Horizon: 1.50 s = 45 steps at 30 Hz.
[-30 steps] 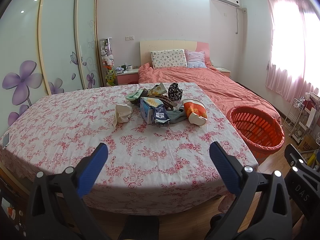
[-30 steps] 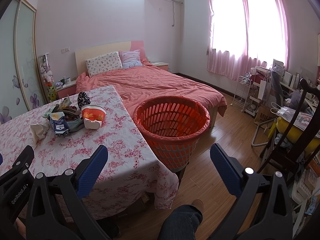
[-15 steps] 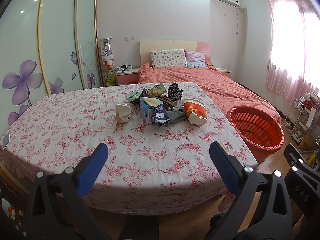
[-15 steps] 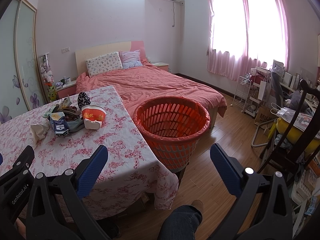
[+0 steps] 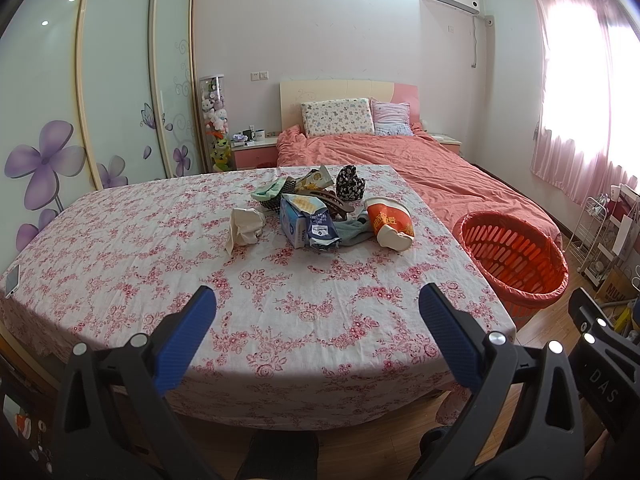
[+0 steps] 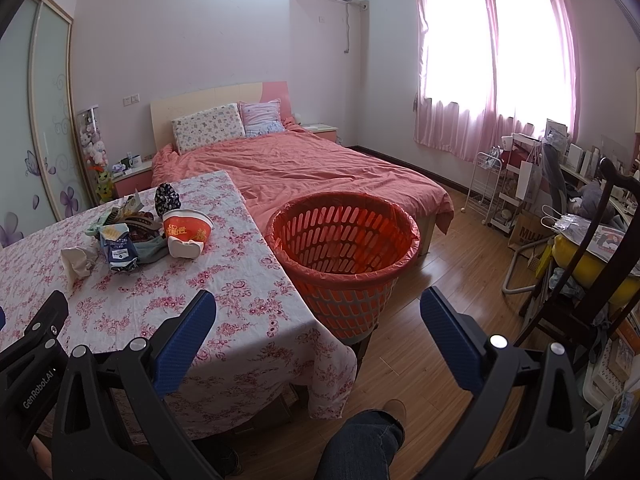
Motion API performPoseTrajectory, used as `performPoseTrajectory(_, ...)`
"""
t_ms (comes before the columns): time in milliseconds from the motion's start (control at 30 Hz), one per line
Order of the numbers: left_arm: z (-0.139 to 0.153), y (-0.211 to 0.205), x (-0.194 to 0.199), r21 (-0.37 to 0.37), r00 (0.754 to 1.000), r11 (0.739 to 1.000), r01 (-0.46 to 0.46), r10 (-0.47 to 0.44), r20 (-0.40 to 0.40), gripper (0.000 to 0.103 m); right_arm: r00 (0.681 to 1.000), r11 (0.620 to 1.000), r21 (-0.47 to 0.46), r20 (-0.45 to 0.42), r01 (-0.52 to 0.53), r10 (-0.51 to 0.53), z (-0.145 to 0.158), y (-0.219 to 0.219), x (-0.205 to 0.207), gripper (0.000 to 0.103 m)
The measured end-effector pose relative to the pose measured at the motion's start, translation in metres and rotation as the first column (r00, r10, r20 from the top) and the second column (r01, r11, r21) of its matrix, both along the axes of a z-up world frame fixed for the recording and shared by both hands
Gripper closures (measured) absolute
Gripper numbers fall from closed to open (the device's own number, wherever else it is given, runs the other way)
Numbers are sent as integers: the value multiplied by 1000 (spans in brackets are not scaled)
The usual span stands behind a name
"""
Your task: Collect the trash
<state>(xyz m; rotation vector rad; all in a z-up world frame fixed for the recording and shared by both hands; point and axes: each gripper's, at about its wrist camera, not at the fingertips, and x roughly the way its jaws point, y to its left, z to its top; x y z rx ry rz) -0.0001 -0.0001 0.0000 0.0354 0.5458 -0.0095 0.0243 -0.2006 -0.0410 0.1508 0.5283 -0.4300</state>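
A heap of trash lies mid-table on the floral cloth: a crumpled white tissue [image 5: 245, 225], a blue packet [image 5: 320, 230], an orange noodle cup [image 5: 388, 222] on its side, a black patterned pouch [image 5: 350, 183] and other wrappers. An orange slatted basket [image 5: 514, 255] with a red liner stands on the floor right of the table. My left gripper [image 5: 318, 310] hangs open over the table's near edge, well short of the heap. My right gripper [image 6: 318, 312] is open too, held above the table corner with the basket [image 6: 344, 248] just beyond it. The cup [image 6: 187, 229] shows left.
The table [image 5: 120, 264] fills the foreground, with a phone [image 5: 12, 280] at its left edge. Behind it is a bed [image 6: 320, 168] with a salmon cover. A dark wooden chair [image 6: 592, 280], wire cart [image 6: 486, 188] and clutter line the right wall. A person's leg [image 6: 360, 440] is below.
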Motion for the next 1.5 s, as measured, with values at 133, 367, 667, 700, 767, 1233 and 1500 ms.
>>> performPoseTrajectory(133,0,0,0,0,1000,1000,0,0,0,4,1000,1000,0,0,0,0,0,0,0,2)
performPoseTrajectory(367,0,0,0,0,1000,1000,0,0,0,4,1000,1000,0,0,0,0,0,0,0,2)
performPoseTrajectory(667,0,0,0,0,1000,1000,0,0,-1,4,1000,1000,0,-1,0,0,-1,0,0,2)
performPoseTrajectory(700,0,0,0,0,1000,1000,0,0,-1,4,1000,1000,0,-1,0,0,-1,0,0,2)
performPoseTrajectory(767,0,0,0,0,1000,1000,0,0,-1,4,1000,1000,0,-1,0,0,-1,0,0,2)
performPoseTrajectory(1233,0,0,0,0,1000,1000,0,0,-1,4,1000,1000,0,-1,0,0,-1,0,-1,2)
performPoseTrajectory(1500,0,2,2,-2,1000,1000,-3,3,-4,4,1000,1000,3,-2,-3,3,-3,1,3,2)
